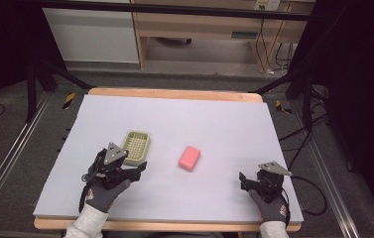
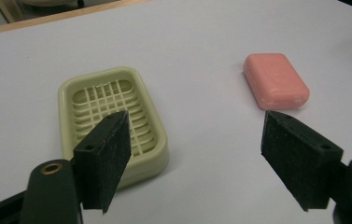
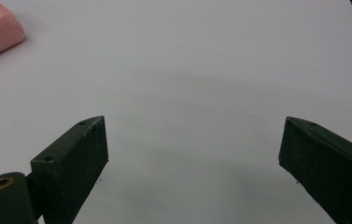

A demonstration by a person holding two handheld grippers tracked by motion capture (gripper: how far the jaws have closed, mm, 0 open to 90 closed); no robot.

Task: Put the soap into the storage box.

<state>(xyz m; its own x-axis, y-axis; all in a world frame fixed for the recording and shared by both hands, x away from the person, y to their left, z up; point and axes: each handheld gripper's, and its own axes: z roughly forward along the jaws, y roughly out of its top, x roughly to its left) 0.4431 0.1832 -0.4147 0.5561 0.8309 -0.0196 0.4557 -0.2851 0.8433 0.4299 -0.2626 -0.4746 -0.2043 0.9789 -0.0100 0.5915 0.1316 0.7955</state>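
I hold the left gripper (image 1: 136,171) wide open and empty at lower left beside the green soap dish (image 1: 137,147), right gripper (image 1: 244,179) likewise gaping at lower right, pink soap (image 1: 189,158) mid-frame untouched: probably it needs grasping next.

Grey gloves w/ red trim, white sleeves, black claws.

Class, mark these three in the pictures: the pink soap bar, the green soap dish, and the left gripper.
pink soap bar (image 1: 189,158), high view, middle of its top face.
green soap dish (image 2: 113,122), left gripper view, on its slatted floor.
left gripper (image 2: 196,158), left gripper view, midway between its open jaw tips.
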